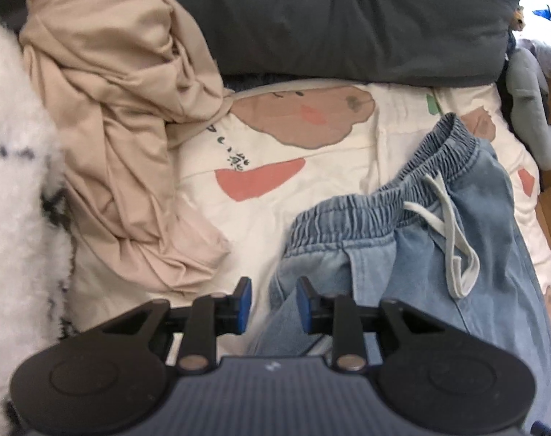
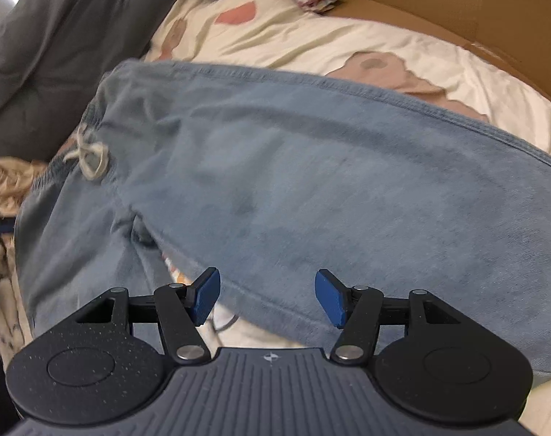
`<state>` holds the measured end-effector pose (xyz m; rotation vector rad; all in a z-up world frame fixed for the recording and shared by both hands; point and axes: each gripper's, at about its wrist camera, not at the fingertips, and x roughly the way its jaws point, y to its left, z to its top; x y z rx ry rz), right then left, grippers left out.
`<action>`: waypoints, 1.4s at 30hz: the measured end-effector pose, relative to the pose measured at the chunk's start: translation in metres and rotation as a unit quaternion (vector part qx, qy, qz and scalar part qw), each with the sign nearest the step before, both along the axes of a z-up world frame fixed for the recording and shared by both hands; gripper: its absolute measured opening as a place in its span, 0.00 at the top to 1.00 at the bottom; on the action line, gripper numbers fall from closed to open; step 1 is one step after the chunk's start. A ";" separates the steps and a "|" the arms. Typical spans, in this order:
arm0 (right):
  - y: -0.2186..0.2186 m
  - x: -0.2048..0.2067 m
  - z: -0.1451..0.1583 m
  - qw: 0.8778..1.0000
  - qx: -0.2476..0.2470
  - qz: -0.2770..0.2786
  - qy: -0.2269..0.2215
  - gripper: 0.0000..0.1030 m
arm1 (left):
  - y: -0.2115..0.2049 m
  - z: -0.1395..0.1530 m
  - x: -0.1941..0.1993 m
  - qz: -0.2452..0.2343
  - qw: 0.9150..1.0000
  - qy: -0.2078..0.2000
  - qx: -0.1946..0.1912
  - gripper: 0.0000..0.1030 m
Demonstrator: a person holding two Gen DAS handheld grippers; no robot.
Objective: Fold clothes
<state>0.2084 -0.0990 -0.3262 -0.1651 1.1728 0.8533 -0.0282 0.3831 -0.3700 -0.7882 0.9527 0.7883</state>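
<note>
Light blue denim trousers (image 1: 493, 254) with an elastic waistband (image 1: 384, 196) and a white drawstring (image 1: 453, 239) lie spread on the printed bed sheet (image 1: 293, 181). My left gripper (image 1: 274, 305) hovers over the trousers' left edge. Its blue pads (image 1: 244, 305) stand a little apart and are still widening; a fold of denim shows in the gap, and the pads do not press on it. In the right wrist view the trousers (image 2: 293, 181) fill the middle, with the drawstring (image 2: 90, 160) at the left. My right gripper (image 2: 268, 298) is open wide just above a trouser leg's lower edge, holding nothing.
A crumpled beige garment (image 1: 122, 127) lies left of the trousers. A dark grey pillow (image 1: 348, 18) runs along the far side. White fluffy fabric (image 1: 13, 181) fills the left edge, a grey plush toy (image 1: 529, 109) sits at the right, and brown cardboard (image 2: 457, 7) borders the bed.
</note>
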 end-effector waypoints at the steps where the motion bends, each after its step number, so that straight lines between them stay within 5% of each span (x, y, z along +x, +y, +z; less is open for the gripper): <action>1: 0.001 -0.003 -0.001 1.000 -0.005 0.008 0.000 0.37 | 0.002 -0.005 0.001 0.002 1.000 -0.001 0.001 0.72; 8: 0.008 -0.019 -0.008 0.998 -0.033 0.046 0.003 0.37 | 0.014 -0.026 0.002 0.024 0.999 -0.036 -0.028 0.72; 15: 0.013 -0.023 -0.011 0.997 -0.052 0.058 0.005 0.37 | 0.022 -0.038 0.010 -0.002 0.998 -0.040 -0.052 0.71; 20: 0.016 -0.024 -0.011 0.996 -0.059 0.064 0.005 0.37 | 0.027 -0.051 0.019 0.003 0.997 -0.026 -0.075 0.56; 27: 0.017 -0.026 -0.013 0.995 -0.066 0.069 0.008 0.37 | 0.027 -0.061 0.023 0.028 0.994 -0.028 -0.100 0.54; 32: 0.019 -0.027 -0.011 0.995 -0.064 0.075 0.007 0.37 | 0.027 -0.059 0.020 0.025 0.994 -0.032 -0.104 0.83; 42: 0.042 -0.005 0.003 0.991 -0.048 0.120 -0.022 0.37 | 0.030 -0.004 0.000 0.029 1.000 -0.012 -0.003 0.88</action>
